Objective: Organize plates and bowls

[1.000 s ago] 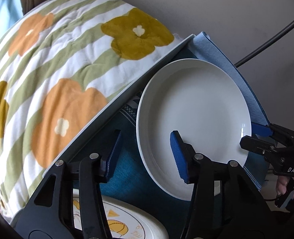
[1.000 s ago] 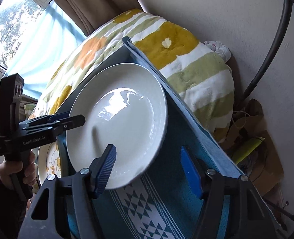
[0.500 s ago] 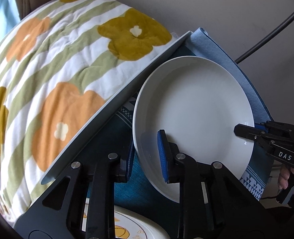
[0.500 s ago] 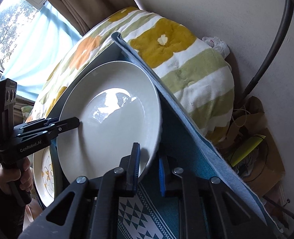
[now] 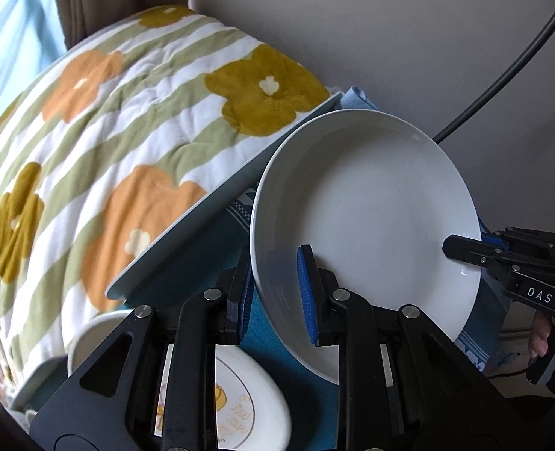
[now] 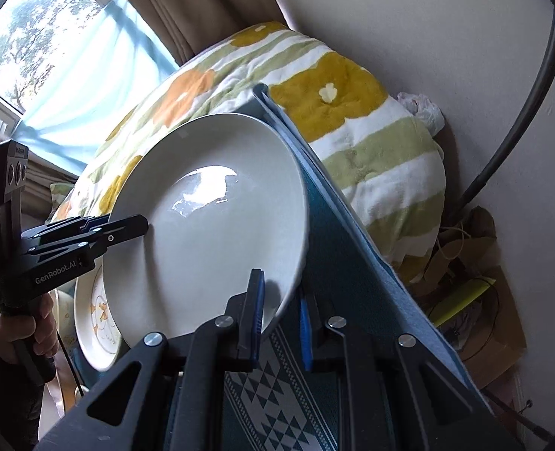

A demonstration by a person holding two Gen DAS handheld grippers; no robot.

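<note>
One large round plain white ceramic plate (image 5: pixel 367 218) is held tilted above a teal cloth with a white triangle pattern (image 6: pixel 273 394), gripped at two opposite edges by two black hand-held grippers with blue pads. In the left wrist view, the left gripper (image 5: pixel 275 293) is closed down to a narrow gap on the plate's rim at about 7 o'clock of the plate, one blue pad on the inner face and the other behind the rim; the right gripper (image 5: pixel 465 248) reaches in from 3 o'clock of that view and bites the opposite rim, with a few fingers of the person's hand (image 5: pixel 548 338) showing on its handle below. In the right wrist view, the right gripper (image 6: pixel 281 312) is likewise nearly shut, clamped on the plate (image 6: pixel 209 225) at about 5 o'clock of it, and the left gripper (image 6: pixel 134 227) comes in from 9 o'clock, its tips pinching the far rim, a hand (image 6: pixel 18 334) wrapped around its grip. Beneath the white plate lies one second plate, white with yellow cartoon prints (image 5: pixel 247 406), seen at 6 o'clock in the left view and at 8 o'clock in the right view (image 6: pixel 93 319). One further white rounded dish rim (image 5: pixel 89 338) shows just beside it at 8 o'clock in the left view; whether it is a bowl or a plate cannot be told. The cloth covers a light grey tabletop edge (image 5: pixel 209 210), and behind that lies one quilt striped white and green with orange and mustard flowers (image 5: pixel 108 143). A beige curtain (image 6: pixel 187 7) and a window (image 6: pixel 33 30) stand at 11 o'clock in the right view.
</note>
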